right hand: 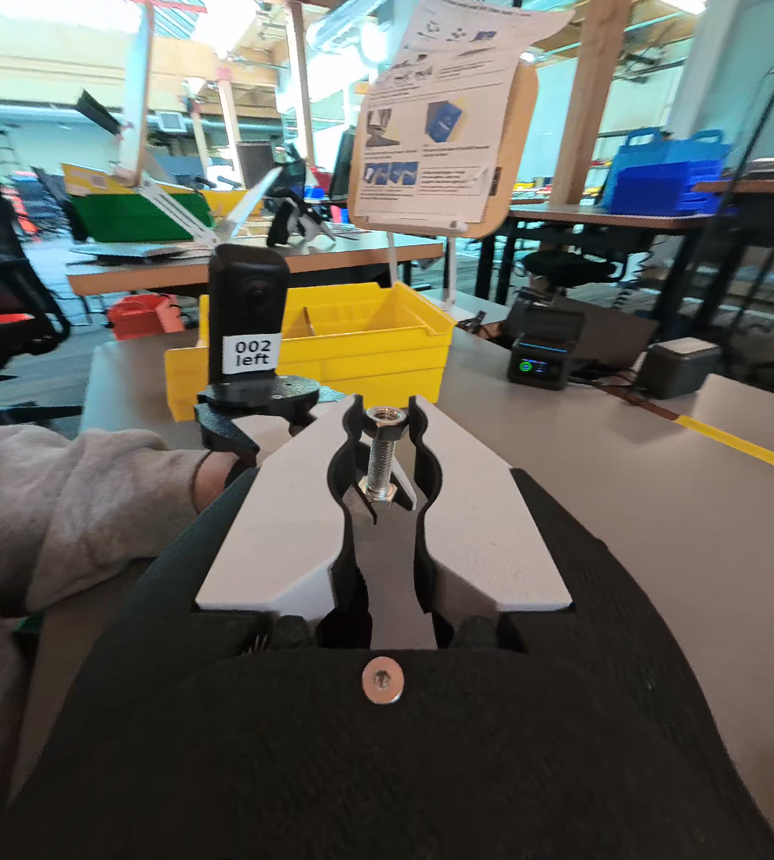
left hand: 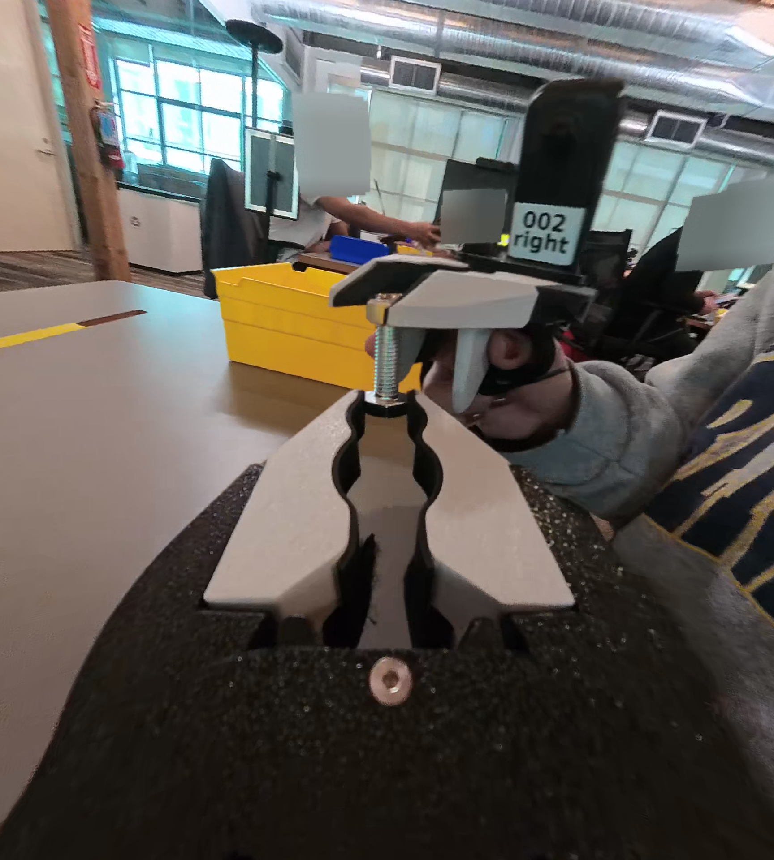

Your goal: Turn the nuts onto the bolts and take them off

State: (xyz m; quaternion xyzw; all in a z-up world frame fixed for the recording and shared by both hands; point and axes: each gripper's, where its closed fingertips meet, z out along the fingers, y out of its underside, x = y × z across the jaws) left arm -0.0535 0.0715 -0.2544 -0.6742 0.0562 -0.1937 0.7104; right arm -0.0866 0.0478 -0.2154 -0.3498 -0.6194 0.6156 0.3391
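Note:
A silver bolt [left hand: 384, 360] stands upright between my two grippers above the grey table [left hand: 96, 442]. My left gripper [left hand: 386, 401] is shut on the bolt's lower hex head [left hand: 387, 398], level with the table. My right gripper [left hand: 378, 311] comes in from the right above it and is shut on the nut at the bolt's top end. In the right wrist view my right gripper [right hand: 385, 406] clamps the nut [right hand: 384, 417], whose threaded hole shows. The bolt [right hand: 381, 460] runs down to the left gripper [right hand: 381, 501].
A yellow bin [left hand: 282, 321] stands just behind the bolt; it also shows in the right wrist view [right hand: 366, 346]. A yellow tape line [right hand: 748, 447] crosses the table. A small black device with a screen [right hand: 538, 367], a grey box [right hand: 678, 367] and a paper stand [right hand: 441, 130] are at the right. A grey sleeve [left hand: 608, 442] is at the right. Some 5 centimetres of space lies between my two pairs of fingers.

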